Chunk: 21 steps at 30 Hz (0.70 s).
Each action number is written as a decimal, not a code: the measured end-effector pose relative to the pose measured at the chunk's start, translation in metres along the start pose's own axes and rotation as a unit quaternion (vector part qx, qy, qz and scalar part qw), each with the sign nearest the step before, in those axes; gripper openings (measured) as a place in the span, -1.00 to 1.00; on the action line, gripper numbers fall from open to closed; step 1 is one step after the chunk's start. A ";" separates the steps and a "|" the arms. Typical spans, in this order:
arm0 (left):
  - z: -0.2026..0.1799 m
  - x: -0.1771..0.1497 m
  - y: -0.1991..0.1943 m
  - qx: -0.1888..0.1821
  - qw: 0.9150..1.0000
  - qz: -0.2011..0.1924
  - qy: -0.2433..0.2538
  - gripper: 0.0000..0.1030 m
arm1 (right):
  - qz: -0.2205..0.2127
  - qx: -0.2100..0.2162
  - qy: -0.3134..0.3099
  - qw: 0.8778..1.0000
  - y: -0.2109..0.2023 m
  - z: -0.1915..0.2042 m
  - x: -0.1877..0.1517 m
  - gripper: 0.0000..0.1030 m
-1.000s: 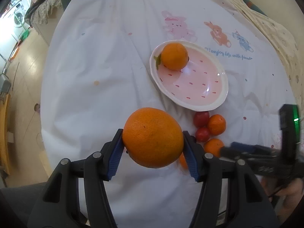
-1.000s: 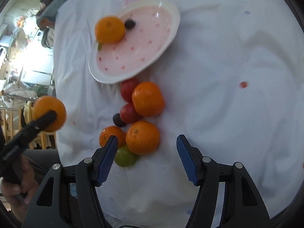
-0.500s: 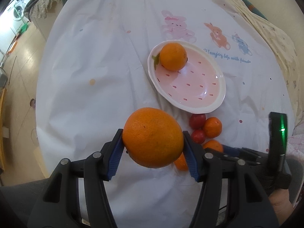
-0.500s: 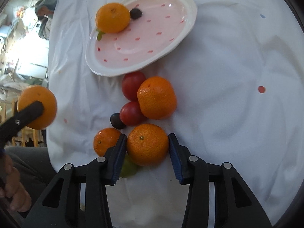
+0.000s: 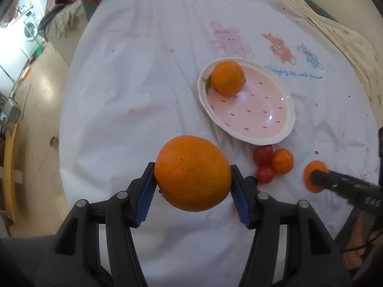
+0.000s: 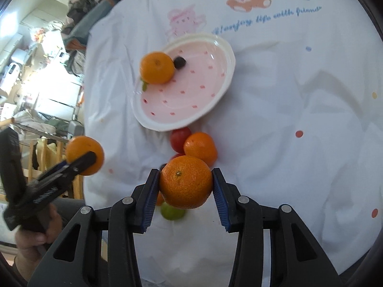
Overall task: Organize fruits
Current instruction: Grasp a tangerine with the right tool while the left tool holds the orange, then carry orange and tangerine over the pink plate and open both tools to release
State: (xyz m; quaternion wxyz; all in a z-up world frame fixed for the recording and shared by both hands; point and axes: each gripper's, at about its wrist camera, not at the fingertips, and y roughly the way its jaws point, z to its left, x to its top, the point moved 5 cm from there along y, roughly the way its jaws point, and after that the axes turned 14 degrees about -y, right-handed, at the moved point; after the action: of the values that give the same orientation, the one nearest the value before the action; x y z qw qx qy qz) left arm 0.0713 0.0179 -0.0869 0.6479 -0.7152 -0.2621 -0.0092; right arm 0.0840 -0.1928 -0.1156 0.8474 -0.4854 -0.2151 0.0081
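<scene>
Left wrist view: the left gripper (image 5: 192, 181) has its blue-padded fingers (image 5: 144, 198) closed against both sides of a large orange (image 5: 192, 173), which sits at lower centre of the frame above the white tablecloth (image 5: 124, 91). Up and to the right, the pink plate (image 5: 275, 134) carries another orange (image 5: 228, 77) near its upper left rim. Just below the plate lie two red tomatoes (image 5: 262, 155) and a small mandarin (image 5: 282, 161), touching one another.

Right wrist view: the right gripper (image 6: 186, 185) is clamped on a mandarin-sized orange fruit (image 6: 186, 182) at centre, lifted over the remaining pile. A green fruit (image 6: 172, 211) shows just beneath it, and a red tomato (image 6: 179, 137) and an orange mandarin (image 6: 200, 147) lie between it and the plate. A small dark fruit (image 6: 179, 62) rests on the plate beside the orange there.
</scene>
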 end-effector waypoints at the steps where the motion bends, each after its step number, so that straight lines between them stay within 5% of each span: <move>1: 0.001 0.000 -0.001 0.003 1.000 -0.004 0.001 0.07 | -0.006 0.002 0.001 1.000 -0.003 0.001 0.000 -0.12; 13: -0.002 0.003 -0.012 0.016 1.000 -0.019 -0.008 0.07 | -0.100 0.037 0.029 0.994 -0.053 -0.009 0.021 -0.12; 21: -0.020 0.031 -0.030 0.002 0.999 -0.039 -0.006 0.07 | -0.132 0.023 0.017 0.991 -0.075 -0.014 0.048 -0.12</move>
State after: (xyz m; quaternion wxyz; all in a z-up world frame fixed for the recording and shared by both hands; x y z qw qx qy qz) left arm 0.0935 0.0111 -0.0452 0.6469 -0.7034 -0.2932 -0.0296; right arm 0.1184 -0.2333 -0.0429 0.8554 -0.4334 -0.2626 -0.1077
